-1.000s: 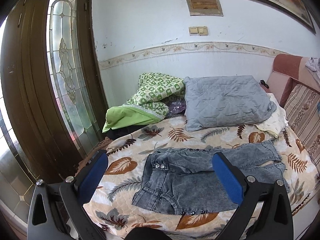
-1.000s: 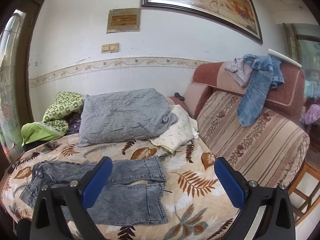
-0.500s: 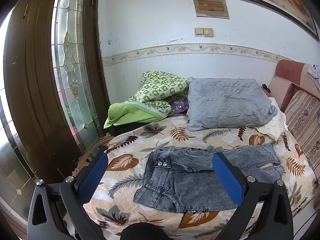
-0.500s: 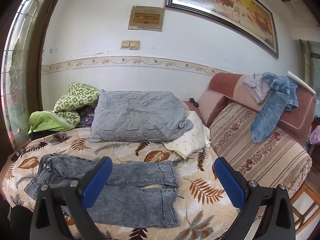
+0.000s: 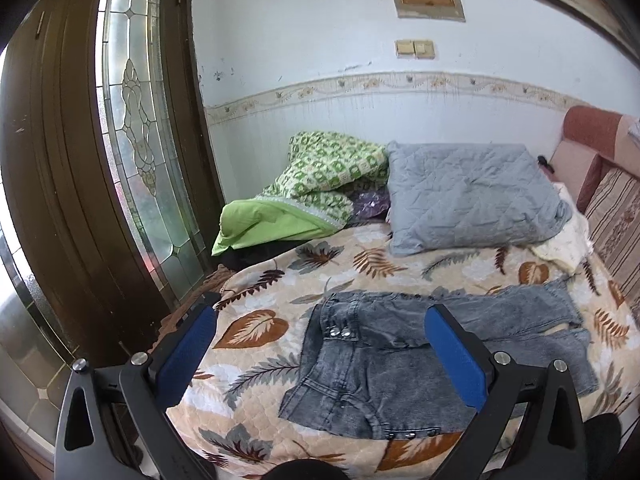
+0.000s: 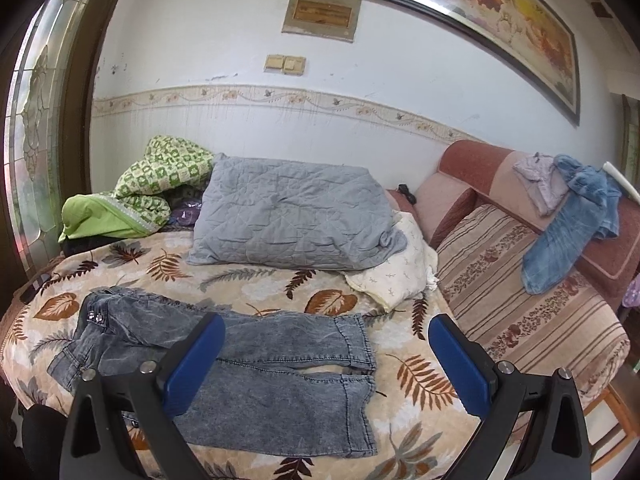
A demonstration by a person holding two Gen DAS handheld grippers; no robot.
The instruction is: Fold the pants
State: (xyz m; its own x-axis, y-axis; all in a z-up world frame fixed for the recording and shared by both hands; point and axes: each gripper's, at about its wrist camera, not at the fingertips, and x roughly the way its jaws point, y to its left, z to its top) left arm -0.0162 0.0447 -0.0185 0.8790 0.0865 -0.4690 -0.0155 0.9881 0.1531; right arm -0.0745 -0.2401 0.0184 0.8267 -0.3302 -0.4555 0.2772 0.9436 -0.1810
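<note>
Lying flat, pants [image 6: 256, 364] between spread, unladen right tongs [image 6: 326, 354].

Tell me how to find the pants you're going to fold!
Look at the leaf-print bedspread. In front of the grey pillow lie the grey pants, spread flat. The other jeans are blue and hang on the sofa back.
</note>
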